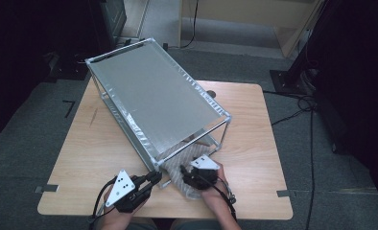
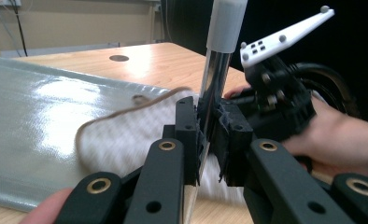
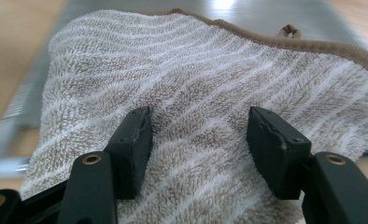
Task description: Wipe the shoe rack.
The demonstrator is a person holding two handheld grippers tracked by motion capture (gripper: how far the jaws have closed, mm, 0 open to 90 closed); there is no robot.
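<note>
A metal two-shelf rack (image 1: 153, 96) stands slantwise on the wooden table (image 1: 254, 139). My left gripper (image 1: 154, 176) is shut on the rack's near corner post (image 2: 217, 79), and its pads (image 2: 191, 135) clamp the shiny tube just below the white cap. A beige striped towel (image 3: 196, 74) with a brown hem lies on the lower shelf (image 2: 32, 121) at the rack's near end, and it is also seen from above (image 1: 177, 179). My right gripper (image 3: 198, 135) hovers low over the towel, open, with terry cloth between its jaws but not pinched. The high view shows it (image 1: 184, 171) right of the post.
The rack takes up the table's middle and back left. Bare wood lies to its left (image 1: 96, 143) and right. A round cable hole (image 1: 211, 93) sits near the table's far edge. Cables (image 1: 297, 103) trail on the floor at the right. The person's right hand (image 2: 341, 135) is close beside the post.
</note>
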